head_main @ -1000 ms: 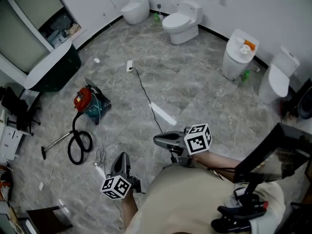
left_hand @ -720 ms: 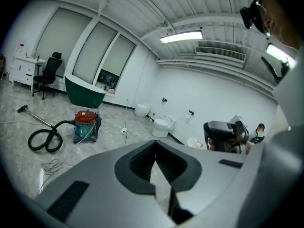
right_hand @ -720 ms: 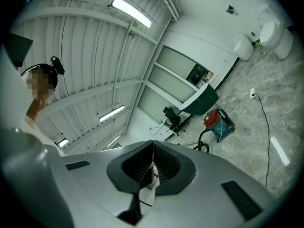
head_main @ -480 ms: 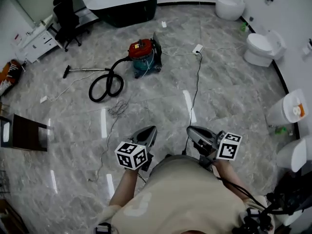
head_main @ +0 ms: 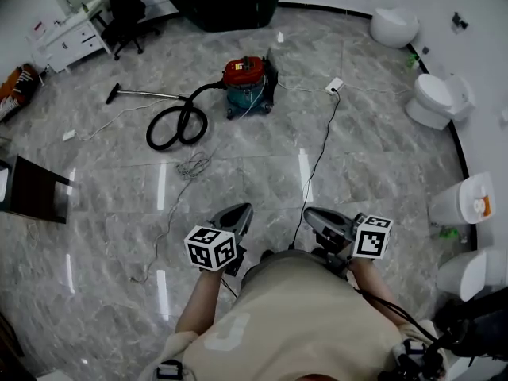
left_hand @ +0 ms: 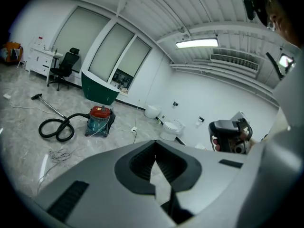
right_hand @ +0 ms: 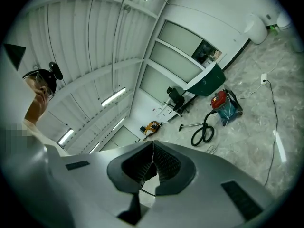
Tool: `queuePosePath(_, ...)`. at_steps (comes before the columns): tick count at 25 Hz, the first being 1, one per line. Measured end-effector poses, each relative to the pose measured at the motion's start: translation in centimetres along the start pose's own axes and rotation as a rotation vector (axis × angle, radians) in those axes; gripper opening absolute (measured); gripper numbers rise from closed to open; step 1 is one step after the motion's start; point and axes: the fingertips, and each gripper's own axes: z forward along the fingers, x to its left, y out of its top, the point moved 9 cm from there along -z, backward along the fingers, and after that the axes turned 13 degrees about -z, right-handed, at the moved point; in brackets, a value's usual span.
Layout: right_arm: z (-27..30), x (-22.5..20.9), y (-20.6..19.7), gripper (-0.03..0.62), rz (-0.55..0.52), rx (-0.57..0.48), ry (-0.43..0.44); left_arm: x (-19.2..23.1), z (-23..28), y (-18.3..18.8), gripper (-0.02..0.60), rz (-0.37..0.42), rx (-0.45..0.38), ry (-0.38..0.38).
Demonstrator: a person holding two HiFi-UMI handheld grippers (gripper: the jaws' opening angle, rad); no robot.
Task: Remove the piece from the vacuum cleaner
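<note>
Floor (head_main: 381,173) lies open from vacuum cleaner (head_main: 248,86) to left tool (head_main: 241,210) and right tool (head_main: 310,213), both pressed together, empty.

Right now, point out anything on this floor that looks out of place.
The vacuum cleaner has its hose looped and wand flat on the floor. A black cable trails from the power strip toward the person, and a tangle of thin wire lies loose nearby: likely trip hazards.

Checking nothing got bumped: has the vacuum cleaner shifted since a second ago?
No. The vacuum cleaner keeps its place near the bathtub and power strip; only the view turned.
</note>
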Motion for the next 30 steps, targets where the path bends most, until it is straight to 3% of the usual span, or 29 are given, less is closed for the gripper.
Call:
queuePosePath(8, 0.2, -2.7, 1.1, 0.005, 0.033, -0.012, 0.066, -0.7, 1.7, 0.6, 0.003, 0.016, 0.000, 0.039)
queuePosePath(11, 0.1, -5.1, 2.5, 0.005, 0.088, -0.030, 0.103, -2.1, 3.0, 1.5, 0.003, 0.029, -0.013, 0.065)
queuePosePath(15, -1.0, -7.6, 5.1, 0.005, 0.067, 0.007, 0.136, -4.2, 5.8, 2.3, 0.003, 0.010, -0.016, 0.093)
queuePosePath(25, -8.6, -17.5, 10.5, 0.005, 0.105, -0.069, 0.107, -11.2, 18.9, 5.2, 0.003, 0.149, 0.056, 0.050)
queuePosePath(30, -12.3, -21.1, 13.1, 0.005, 0.076, -0.101, 0.092, -13.9, 23.1, 6.5, 0.003, 0.217, -0.026, 0.115)
